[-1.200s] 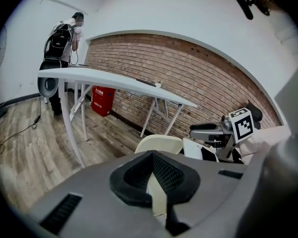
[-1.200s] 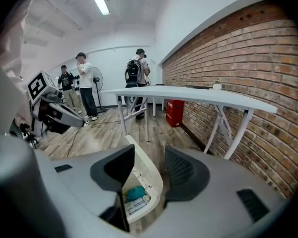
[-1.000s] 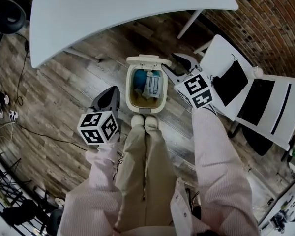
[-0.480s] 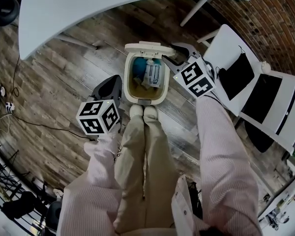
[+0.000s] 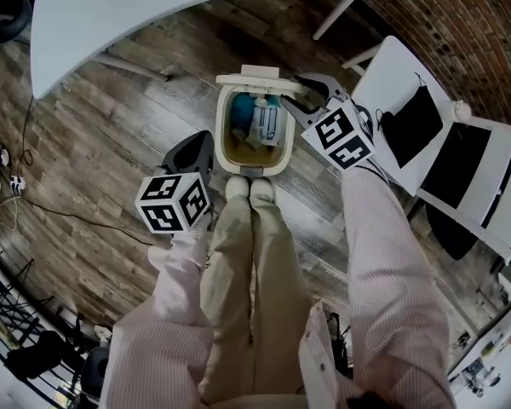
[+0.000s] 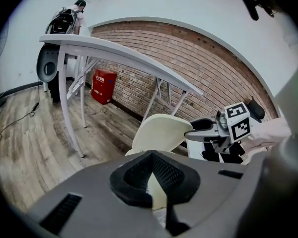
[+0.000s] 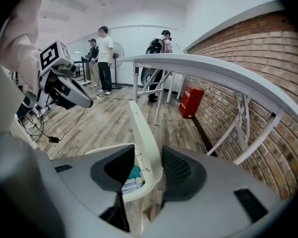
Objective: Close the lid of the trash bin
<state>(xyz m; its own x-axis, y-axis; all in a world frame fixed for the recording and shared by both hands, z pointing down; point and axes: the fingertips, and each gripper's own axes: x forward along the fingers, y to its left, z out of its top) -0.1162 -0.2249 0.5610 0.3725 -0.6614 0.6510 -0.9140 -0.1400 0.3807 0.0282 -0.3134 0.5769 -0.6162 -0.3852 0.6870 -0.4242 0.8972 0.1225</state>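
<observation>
A cream trash bin (image 5: pixel 221 141) stands on the wood floor just ahead of my shoes, with a blue item and white packaging inside. Its lid (image 5: pixel 249 78) stands upright at the far rim. My right gripper (image 5: pixel 294 99) is open at the lid's right end. In the right gripper view the lid (image 7: pixel 141 128) rises edge-on between that gripper's (image 7: pixel 148 167) two pads. My left gripper (image 5: pixel 202 140) is shut and holds nothing, a little left of the bin. The left gripper view looks past its tip (image 6: pixel 151 175) at the raised lid (image 6: pixel 161 130).
A white table (image 5: pixel 196 7) spans the floor beyond the bin. White folding chairs (image 5: pixel 426 143) with dark items stand to the right against a brick wall (image 5: pixel 485 32). Cables (image 5: pixel 34 203) trail on the left. People (image 7: pixel 105 58) stand far off.
The head view has shifted slightly. Both grippers keep nearly the same places beside the bin, and the lid still stands upright.
</observation>
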